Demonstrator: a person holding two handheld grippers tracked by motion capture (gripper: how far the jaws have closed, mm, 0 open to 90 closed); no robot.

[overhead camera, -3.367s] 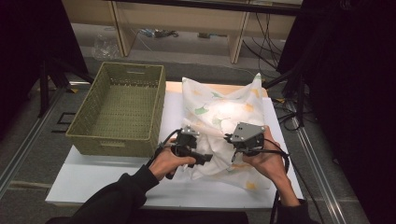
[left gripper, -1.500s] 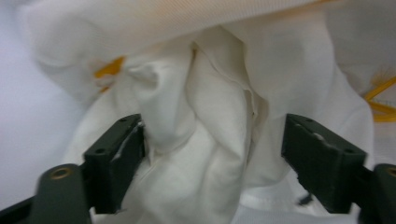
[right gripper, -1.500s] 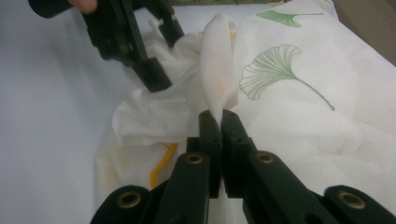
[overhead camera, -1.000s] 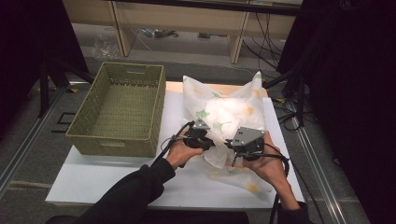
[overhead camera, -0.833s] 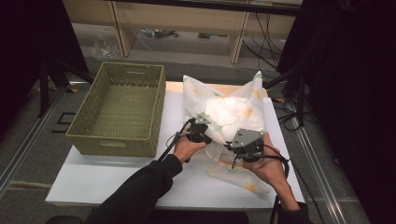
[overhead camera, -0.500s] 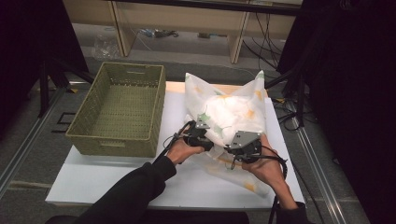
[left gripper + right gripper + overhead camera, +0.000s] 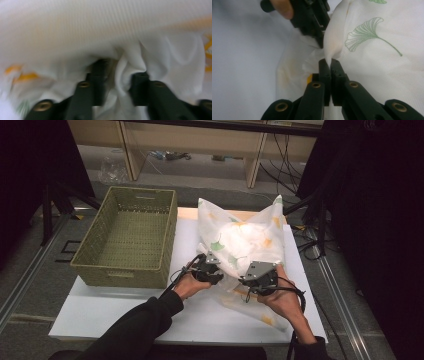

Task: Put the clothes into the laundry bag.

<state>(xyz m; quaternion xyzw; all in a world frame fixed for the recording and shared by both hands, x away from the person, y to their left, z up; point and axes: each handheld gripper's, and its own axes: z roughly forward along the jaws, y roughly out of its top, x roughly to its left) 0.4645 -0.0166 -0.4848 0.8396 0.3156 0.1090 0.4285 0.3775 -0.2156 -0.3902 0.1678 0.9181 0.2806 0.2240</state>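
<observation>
- Fabric of the white cloth (image 7: 245,242), heaped on the desk (image 7: 125,310), could slip, because the right gripper (image 7: 330,62) pinched only a thin fold.
- Left gripper (image 7: 120,82), just closing, stood narrow around a thick bunch and could lose it.
- Farther off, the basket (image 7: 127,237) stood beside the cloth; a dragged corner could snag there.

Lab-type recording bay. White table (image 7: 150,320) stands on a grey floor between metal floor rails (image 7: 30,275), with black curtains (image 7: 380,220) at the sides. Loose cables (image 7: 305,240) and bare wooden shelving (image 7: 200,140) lie behind.

Light: overhead, bright on the bench (image 7: 150,310), dark surroundings.
Glare: cloth (image 7: 245,240) centre washed out.
Blur: left gripper view soft.
</observation>
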